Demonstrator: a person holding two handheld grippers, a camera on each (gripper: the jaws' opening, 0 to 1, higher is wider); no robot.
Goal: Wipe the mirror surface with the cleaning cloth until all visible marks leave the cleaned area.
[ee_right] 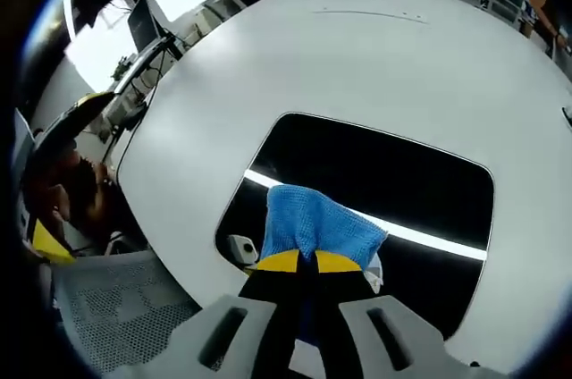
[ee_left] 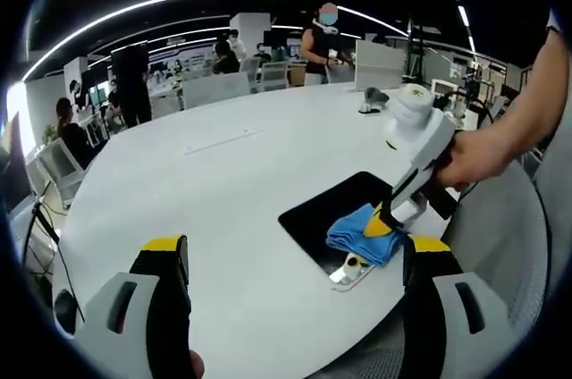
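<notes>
Clenched on the blue cleaning cloth (ee_right: pixel 315 221), the right gripper (ee_right: pixel 304 263) presses it onto the mirror (ee_right: pixel 393 182) to wipe — the left gripper (ee_left: pixel 295 258) waits, fingers released, above the tabletop (ee_left: pixel 214 182).

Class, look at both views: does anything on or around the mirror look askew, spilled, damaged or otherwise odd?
Nothing stands out. The mirror lies flat on the white table, with the right gripper holding the blue cleaning cloth against it.

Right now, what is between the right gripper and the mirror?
The blue cloth, pinched in the right gripper, lies on the dark mirror, as the right gripper view shows.
</notes>
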